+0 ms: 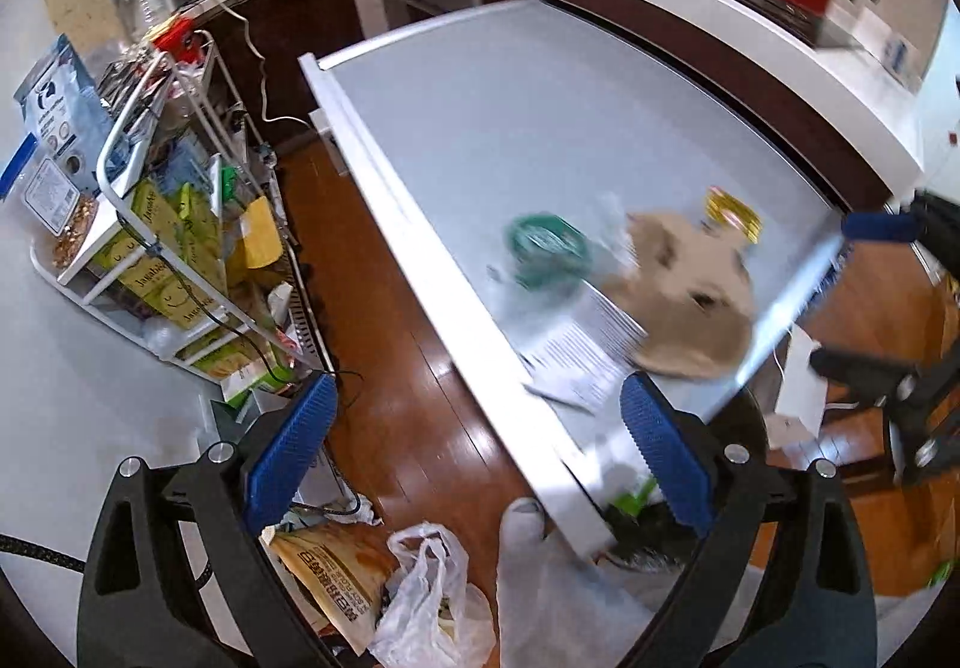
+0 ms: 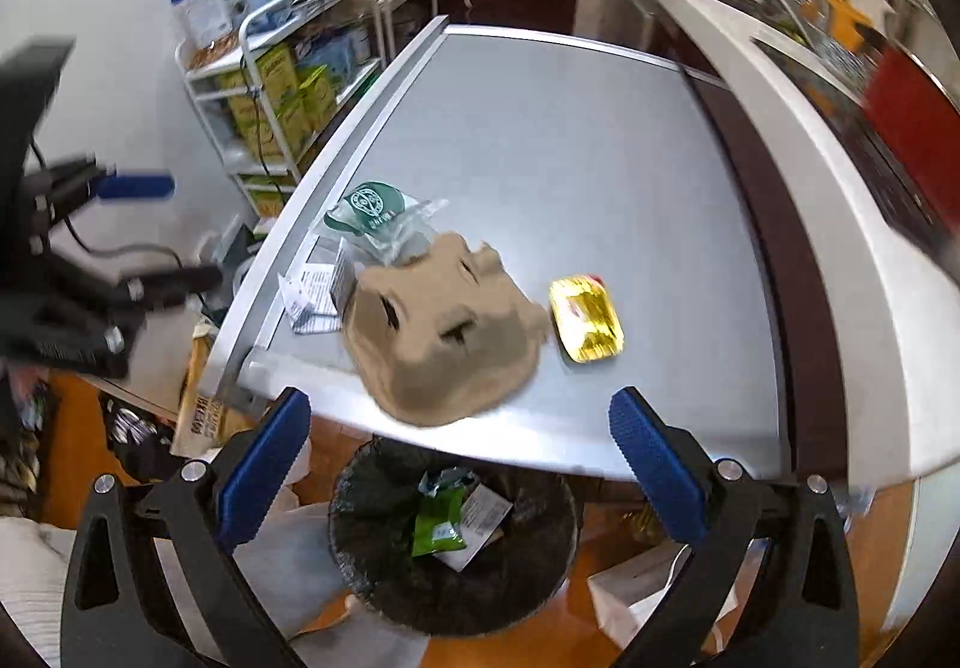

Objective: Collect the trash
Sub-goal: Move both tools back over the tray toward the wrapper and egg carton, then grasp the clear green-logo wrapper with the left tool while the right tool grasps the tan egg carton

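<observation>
Trash lies on a grey table (image 2: 570, 140): a brown cardboard cup carrier (image 2: 444, 344) at the front edge, a gold foil wrapper (image 2: 588, 323), a green-lidded clear plastic packet (image 2: 375, 212) and white printed paper (image 2: 315, 296). A black mesh bin (image 2: 450, 536) with a green packet inside stands on the floor below the edge. My right gripper (image 2: 462, 464) is open and empty above the bin. My left gripper (image 1: 474, 446) is open and empty beside the table edge (image 1: 456, 308); the carrier (image 1: 690, 290), lid (image 1: 549, 248) and paper (image 1: 576, 362) show ahead of it.
A white cart (image 1: 162, 224) packed with green boxes stands left of the table. A white plastic bag (image 1: 426, 602) and a brown paper bag (image 1: 336, 572) lie on the wooden floor. A white counter (image 2: 810, 140) with a red pot (image 2: 912, 98) runs behind the table.
</observation>
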